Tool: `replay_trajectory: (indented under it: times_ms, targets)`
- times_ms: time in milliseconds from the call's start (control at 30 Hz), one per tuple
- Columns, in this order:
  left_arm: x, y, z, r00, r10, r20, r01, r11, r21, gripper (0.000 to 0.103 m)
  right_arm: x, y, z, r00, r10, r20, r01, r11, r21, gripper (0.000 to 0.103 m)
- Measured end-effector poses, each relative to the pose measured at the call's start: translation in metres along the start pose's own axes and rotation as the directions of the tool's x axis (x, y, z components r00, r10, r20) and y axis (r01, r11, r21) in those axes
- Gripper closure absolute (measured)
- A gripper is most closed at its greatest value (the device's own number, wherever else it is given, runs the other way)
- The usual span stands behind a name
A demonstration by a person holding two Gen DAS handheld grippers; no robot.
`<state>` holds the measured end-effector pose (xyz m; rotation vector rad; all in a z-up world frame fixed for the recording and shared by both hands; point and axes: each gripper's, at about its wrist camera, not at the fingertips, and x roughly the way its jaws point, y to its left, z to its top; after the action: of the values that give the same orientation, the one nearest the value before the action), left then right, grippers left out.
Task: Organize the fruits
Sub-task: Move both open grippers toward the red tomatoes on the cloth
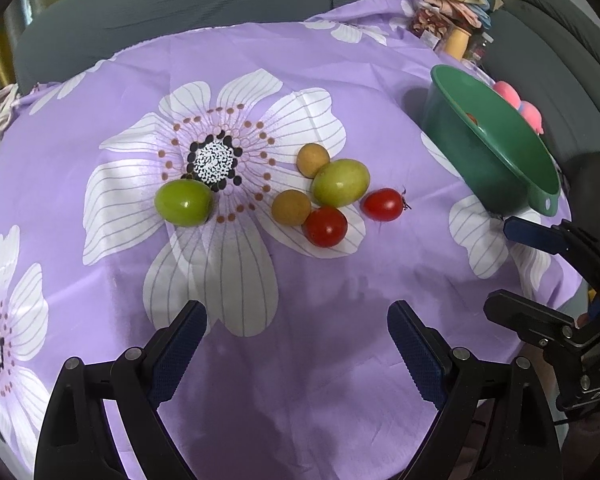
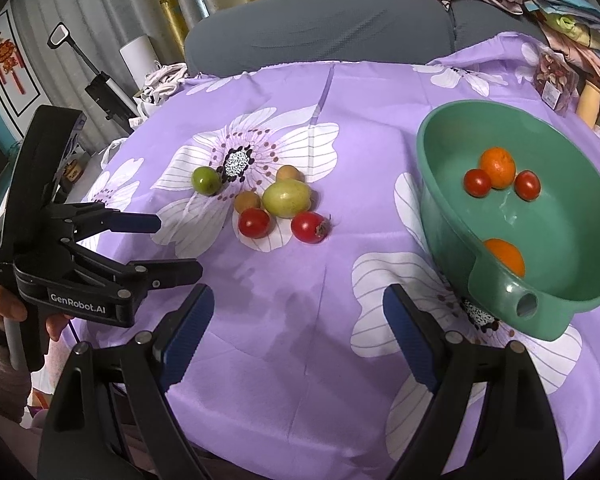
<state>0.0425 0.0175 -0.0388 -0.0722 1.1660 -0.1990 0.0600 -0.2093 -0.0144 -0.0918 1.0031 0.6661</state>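
Loose fruit lies mid-table on the purple flowered cloth: a green fruit (image 1: 184, 203) alone at left, a larger green fruit (image 1: 341, 183), two tan round fruits (image 1: 313, 160) (image 1: 291, 207) and two red tomatoes (image 1: 325, 226) (image 1: 382, 204). A green bowl (image 2: 436, 184) at right holds two oranges (image 2: 498, 167) and two tomatoes (image 2: 477, 182). My left gripper (image 1: 296, 340) is open and empty, short of the fruit. My right gripper (image 2: 298, 332) is open and empty, near the bowl's handle (image 2: 526, 306).
A grey sofa (image 2: 320, 28) runs behind the table. Clothes and packets (image 2: 556, 76) pile at the back right. Pink objects (image 1: 520, 104) sit behind the bowl. The table's near edge is close under both grippers.
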Motion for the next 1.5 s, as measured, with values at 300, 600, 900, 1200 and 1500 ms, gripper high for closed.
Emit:
replay_trajectory:
  times_ms: [300,600,900,1200,1500]
  targets:
    - [0.001,0.0,0.002,1.0,-0.013,0.0,0.013,1.0,0.005,0.011,0.004,-0.004,0.0,1.0,-0.009,-0.008,0.009,1.0,0.009,0.015]
    - [0.004,-0.003,0.008,1.0,-0.027,0.002,0.027,0.999,0.023,0.011,0.008,-0.008,0.002,1.0,-0.024,-0.014,0.024,1.0,0.014,0.015]
    - [0.006,-0.006,0.011,0.999,-0.037,0.004,0.037,0.999,0.038,0.011,0.012,-0.011,0.004,0.999,-0.028,-0.018,0.028,0.999,0.017,0.015]
    - [0.008,-0.008,0.015,0.998,-0.057,0.015,0.056,0.998,0.04,0.011,0.014,-0.014,0.005,0.999,-0.032,-0.022,0.032,0.999,0.017,0.015]
    - [0.012,-0.006,0.019,0.998,-0.067,0.015,0.066,0.997,0.041,0.011,0.017,-0.012,0.008,0.999,-0.039,-0.02,0.039,0.999,0.007,0.015]
